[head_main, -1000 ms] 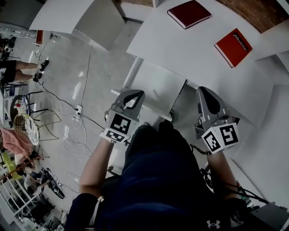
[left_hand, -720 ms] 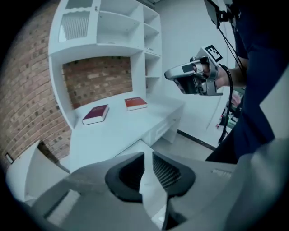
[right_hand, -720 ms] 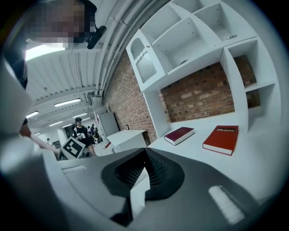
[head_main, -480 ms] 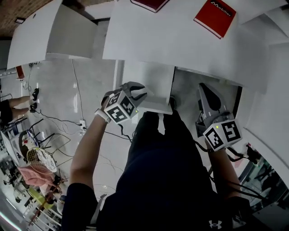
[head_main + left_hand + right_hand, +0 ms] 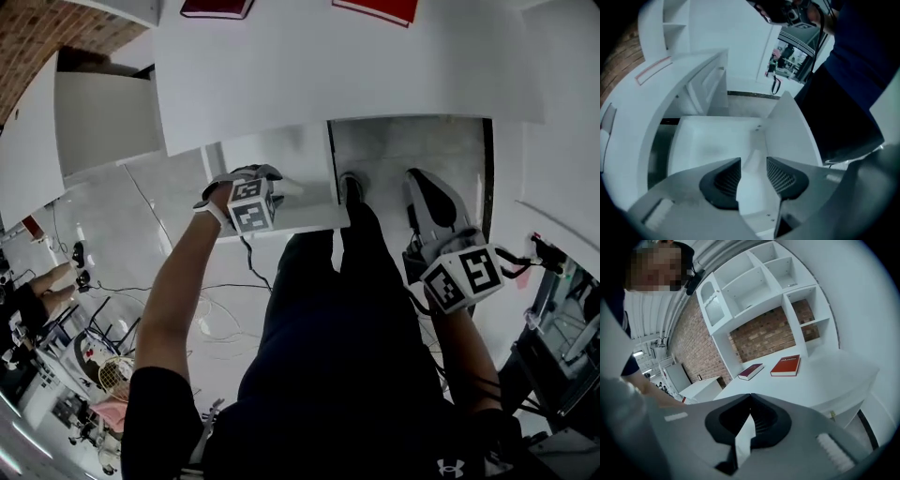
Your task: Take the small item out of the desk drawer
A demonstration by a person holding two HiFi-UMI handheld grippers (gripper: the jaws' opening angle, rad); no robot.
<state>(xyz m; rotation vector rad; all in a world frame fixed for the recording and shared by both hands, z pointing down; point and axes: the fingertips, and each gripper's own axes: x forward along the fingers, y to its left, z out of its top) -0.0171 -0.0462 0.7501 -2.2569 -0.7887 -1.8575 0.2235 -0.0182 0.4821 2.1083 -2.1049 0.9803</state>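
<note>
Left hand-held gripper (image 5: 255, 176): seen at centre left of the head view, held at the drawer (image 5: 305, 211) under the counter (image 5: 328, 75).
Left jaws: shown apart and opening in the left gripper view (image 5: 753, 171); only the drawer's white inside is seen through the gap, and nothing is pressed by either pad.
Drawer: pulled out. In the left gripper view its white walls (image 5: 787, 136) fill the middle of the frame, just beyond the jaws.
Small item: cannot be made out in any view; the part of the drawer floor that is shown is plain white and blurred.
Right hand-held gripper (image 5: 422, 183): seen at centre right of the head view, pointed toward the dark opening below the counter's edge, well apart from the drawer.
Right jaws: closed tip to tip in the right gripper view (image 5: 750, 401), with nothing gripped; only pale background is seen through the slit below the tips.
Counter: white. It spans the top of the head view and the lower right of the right gripper view (image 5: 825, 376).
Red book (image 5: 375, 7): laid flat on the counter, cut by the top edge of the head view, and seen at centre right of the right gripper view (image 5: 786, 366).
Dark red book (image 5: 217, 7): laid flat to the left of the red book and apart from it (image 5: 751, 371).
Shelf unit (image 5: 754, 282): white, set against a brick wall (image 5: 764, 338) in the upper middle of the right gripper view.
</note>
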